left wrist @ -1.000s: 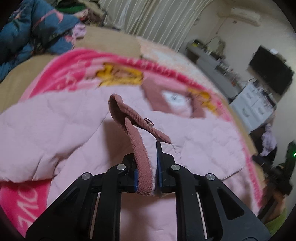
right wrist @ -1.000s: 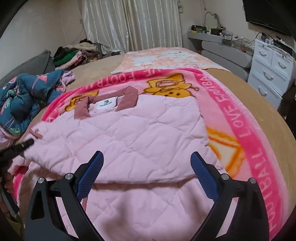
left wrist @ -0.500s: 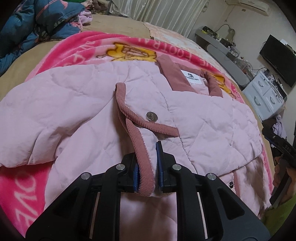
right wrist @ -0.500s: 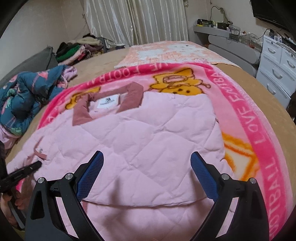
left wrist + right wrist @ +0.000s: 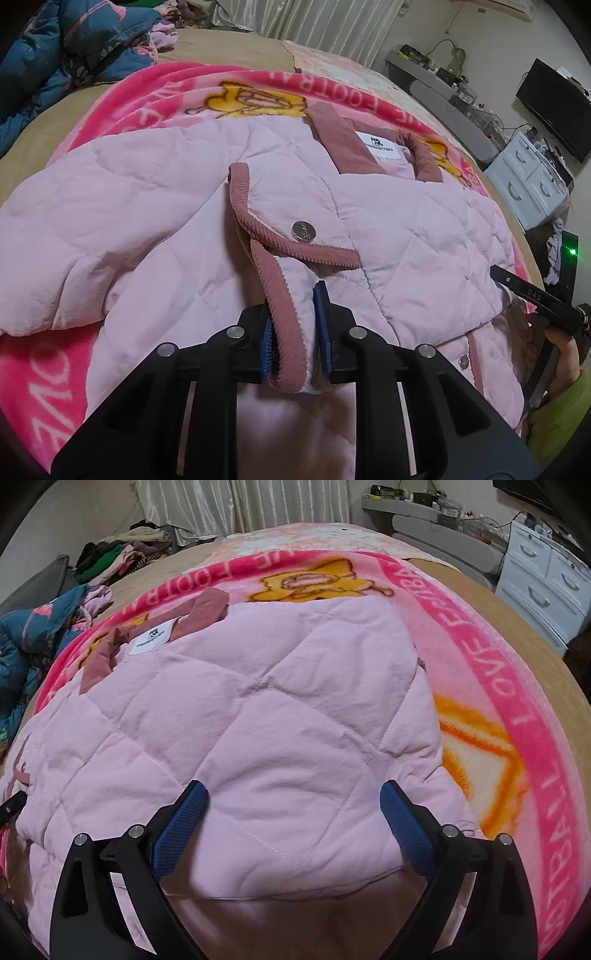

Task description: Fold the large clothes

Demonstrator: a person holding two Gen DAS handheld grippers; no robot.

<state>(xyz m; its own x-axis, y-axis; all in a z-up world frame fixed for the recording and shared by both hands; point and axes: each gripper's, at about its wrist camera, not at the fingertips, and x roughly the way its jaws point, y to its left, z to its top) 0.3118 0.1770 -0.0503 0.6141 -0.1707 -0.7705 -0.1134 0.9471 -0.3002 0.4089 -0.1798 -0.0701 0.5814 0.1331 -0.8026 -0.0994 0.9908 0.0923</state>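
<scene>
Through the left wrist we saw our left gripper (image 5: 295, 328), its jaws opening, pinching the ribbed corduroy cuff (image 5: 284, 321) of the quilted pink jacket (image 5: 166, 221), spread on a fleece blanket (image 5: 155, 92).

Through the right wrist, our right gripper (image 5: 295, 812) hung spread wide over the jacket's diamond stitching; the blanket read "LOVE".

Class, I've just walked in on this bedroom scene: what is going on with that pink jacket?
A person with a claw in each hand is folding a pink quilted jacket spread on a pink blanket on a bed. The left claw has the sleeve cuff between its pads over the jacket's front, and its jaws are just starting to open. The right claw hovers wide open above the jacket, holding nothing.
</scene>
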